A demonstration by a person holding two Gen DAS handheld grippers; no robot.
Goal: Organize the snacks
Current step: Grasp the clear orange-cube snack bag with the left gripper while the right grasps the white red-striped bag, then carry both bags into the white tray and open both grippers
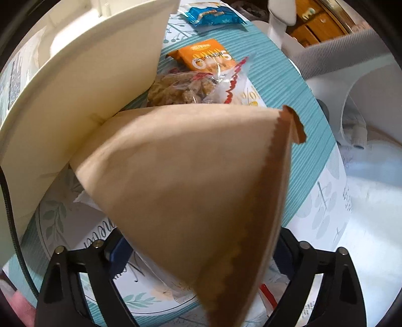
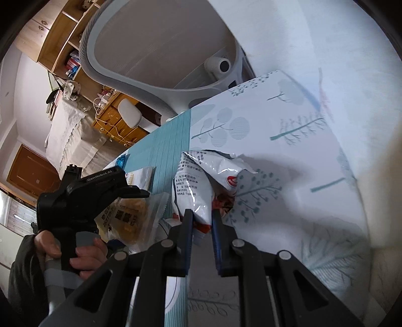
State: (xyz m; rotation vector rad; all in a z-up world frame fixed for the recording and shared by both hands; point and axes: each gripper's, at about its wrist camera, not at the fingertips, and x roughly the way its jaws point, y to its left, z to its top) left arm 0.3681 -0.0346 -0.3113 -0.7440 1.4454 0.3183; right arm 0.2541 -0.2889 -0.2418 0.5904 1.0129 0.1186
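My left gripper point(image 1: 198, 254) holds a brown paper packet point(image 1: 191, 176) that fills the middle of the left wrist view, next to a cream box wall point(image 1: 83, 95). Beyond it lie a clear bag of brown snacks point(image 1: 183, 90), an orange packet point(image 1: 206, 56) and a blue packet point(image 1: 213, 15). My right gripper point(image 2: 202, 223) is shut on the lower edge of a crumpled white snack bag point(image 2: 201, 181) on the tablecloth. The left gripper's body point(image 2: 83, 196) shows at the left of the right wrist view, above a yellow snack bag point(image 2: 133, 221).
The table has a teal and white patterned cloth point(image 2: 276, 130). A grey mesh chair point(image 2: 155, 50) stands behind the table. A silver packet point(image 2: 143, 178) lies on the teal stripe. Wooden shelves point(image 2: 62, 37) are far behind.
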